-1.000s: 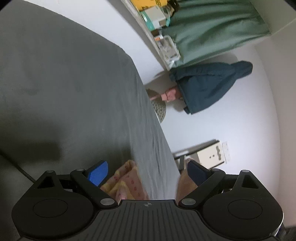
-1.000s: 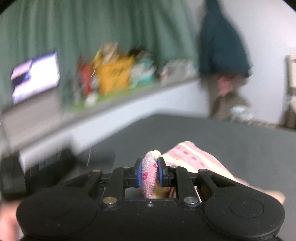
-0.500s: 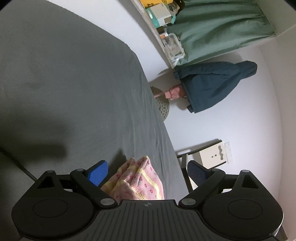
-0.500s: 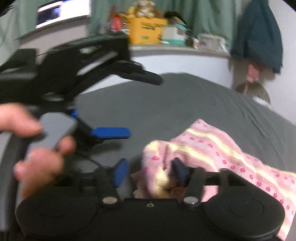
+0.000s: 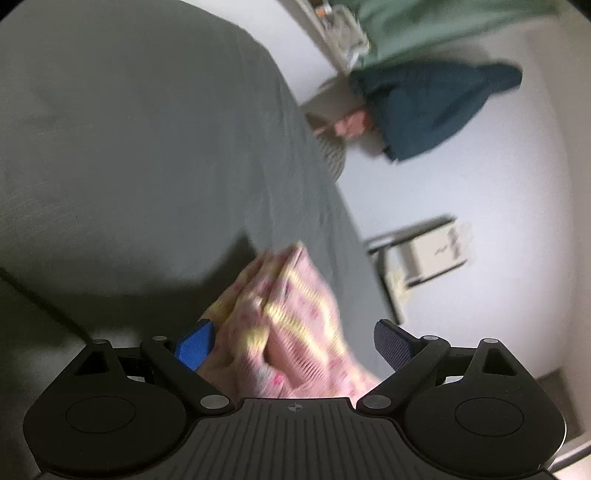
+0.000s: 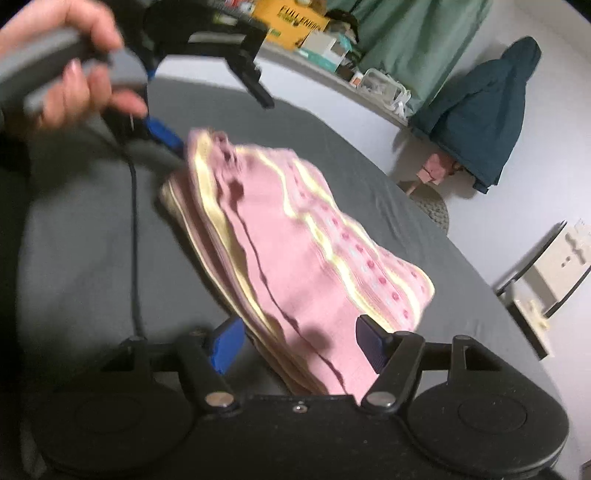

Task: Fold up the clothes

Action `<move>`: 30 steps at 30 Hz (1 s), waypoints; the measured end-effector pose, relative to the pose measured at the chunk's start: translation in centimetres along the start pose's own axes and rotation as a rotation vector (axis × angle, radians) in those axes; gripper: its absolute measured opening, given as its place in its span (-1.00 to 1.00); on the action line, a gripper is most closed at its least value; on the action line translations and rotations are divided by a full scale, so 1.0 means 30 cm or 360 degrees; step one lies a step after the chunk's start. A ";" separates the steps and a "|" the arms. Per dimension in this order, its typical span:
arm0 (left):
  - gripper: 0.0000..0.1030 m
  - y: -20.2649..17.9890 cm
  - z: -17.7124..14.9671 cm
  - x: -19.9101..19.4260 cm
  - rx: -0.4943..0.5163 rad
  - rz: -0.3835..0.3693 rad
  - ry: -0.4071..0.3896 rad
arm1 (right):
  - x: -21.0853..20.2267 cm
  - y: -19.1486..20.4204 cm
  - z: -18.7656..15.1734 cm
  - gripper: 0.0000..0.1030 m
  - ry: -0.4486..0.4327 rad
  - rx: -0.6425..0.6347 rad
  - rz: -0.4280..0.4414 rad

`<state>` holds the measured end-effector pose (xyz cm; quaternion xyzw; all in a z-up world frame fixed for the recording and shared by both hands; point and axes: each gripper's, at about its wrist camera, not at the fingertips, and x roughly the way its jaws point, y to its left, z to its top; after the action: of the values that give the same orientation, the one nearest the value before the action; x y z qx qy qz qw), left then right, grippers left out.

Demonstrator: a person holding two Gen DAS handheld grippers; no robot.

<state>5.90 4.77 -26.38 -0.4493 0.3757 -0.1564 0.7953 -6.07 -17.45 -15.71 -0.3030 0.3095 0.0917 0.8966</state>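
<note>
Between the blue pads of the right hand-held gripper [image 6: 297, 343] lies the near edge of a folded pink garment [image 6: 295, 240] with pale yellow stripes and small darker pink dots. Its jaws are opening, and neither pad appears to press on the cloth: the left pad stands just beside the stacked edges and the right pad just beside the top layer. The garment rests on a dark grey bed [image 6: 92, 240], stretching away from this hand-held gripper toward the far left.

At that far corner is the left hand-held gripper [image 5: 293, 345], held in a person's hand [image 6: 70, 70]. From its own camera the jaws stand wide, with the bunched pink cloth between them. Its left pad [image 5: 195, 346] is against the fabric or very close to it; blur keeps me from telling which. The right pad is apart from the cloth. A black cable [image 6: 133, 236] hangs from it across the bed.

Beyond both hand-held grippers, a dark teal jacket [image 6: 484, 118] hangs on the white wall, next to a green curtain [image 6: 413, 48]. A yellow box [image 6: 295, 22] sits on a ledge past the bed.
</note>
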 end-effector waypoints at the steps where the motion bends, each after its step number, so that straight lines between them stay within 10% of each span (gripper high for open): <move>1: 0.83 -0.011 -0.004 0.002 0.0030 0.0022 0.0009 | 0.010 0.007 0.003 0.28 0.0007 -0.0026 -0.0004; 5: 1.00 -0.060 -0.026 -0.023 0.0177 0.0050 0.0014 | 0.024 0.029 0.027 0.23 -0.0043 -0.0066 0.0022; 11: 0.99 -0.071 -0.007 -0.089 0.0236 0.0112 -0.0110 | 0.010 -0.032 0.190 -0.09 -0.0330 0.0421 0.0420; 18: 0.93 -0.012 0.018 -0.106 0.0070 0.0107 -0.0143 | 0.137 0.000 0.376 -0.20 -0.0272 0.0593 0.0551; 25: 0.93 0.018 0.022 -0.084 -0.0009 0.0138 -0.0177 | 0.209 -0.032 0.382 -0.88 -0.0140 0.0891 0.0657; 30: 0.93 0.041 0.023 -0.071 -0.0081 0.0124 -0.0195 | 0.250 -0.110 0.340 -0.94 -0.0151 0.1320 0.0869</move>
<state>4.86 7.12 -26.22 -0.4632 0.3474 -0.0881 0.8106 6.13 -14.14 -12.31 0.1757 0.3469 0.2060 0.8980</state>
